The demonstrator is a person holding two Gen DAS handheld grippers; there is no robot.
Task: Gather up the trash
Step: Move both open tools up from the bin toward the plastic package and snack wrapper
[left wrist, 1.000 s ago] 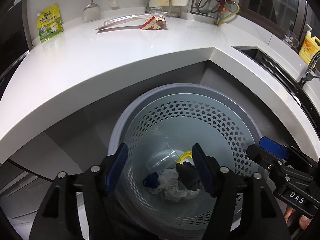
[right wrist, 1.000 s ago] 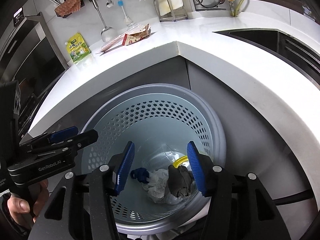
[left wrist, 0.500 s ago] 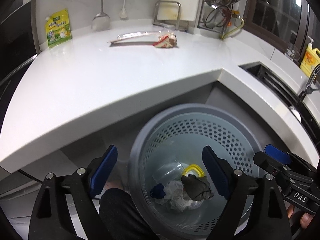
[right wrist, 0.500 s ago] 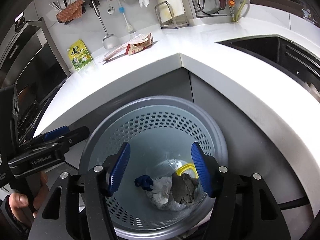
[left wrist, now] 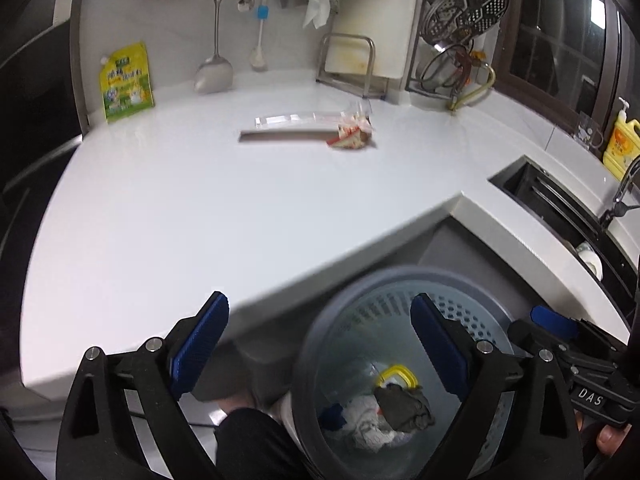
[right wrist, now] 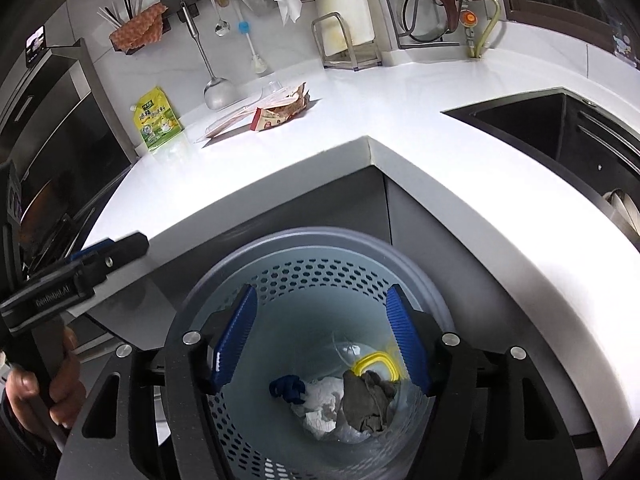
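Observation:
A grey perforated trash bin [left wrist: 360, 288] [right wrist: 280, 248] stands on the floor below the white counter's corner. Inside lie crumpled white paper [right wrist: 320, 404], a grey rag [right wrist: 368, 404], a blue scrap [right wrist: 286, 388], a yellow ring [right wrist: 374, 362] and a clear cup. My left gripper [left wrist: 320, 340] is open and empty, raised above the bin's left rim. My right gripper [right wrist: 322, 336] is open and empty over the bin. A red-and-tan snack wrapper [left wrist: 352, 134] [right wrist: 280, 112] with a clear plastic sleeve [left wrist: 296, 120] lies on the counter [left wrist: 200, 208].
A green-yellow pouch [left wrist: 126, 82] leans on the back wall. Ladle, brush and cloth hang from a rail. A cutting-board rack [left wrist: 348, 64] and a dish rack [left wrist: 460, 40] stand at the back. A sink [left wrist: 560, 216] and a yellow soap bottle [left wrist: 620, 144] are right.
My left gripper has risen and tilted up toward the counter, jaws opening wider; the bin has slid low and right in its view. My right gripper has lifted slightly, still over the bin.

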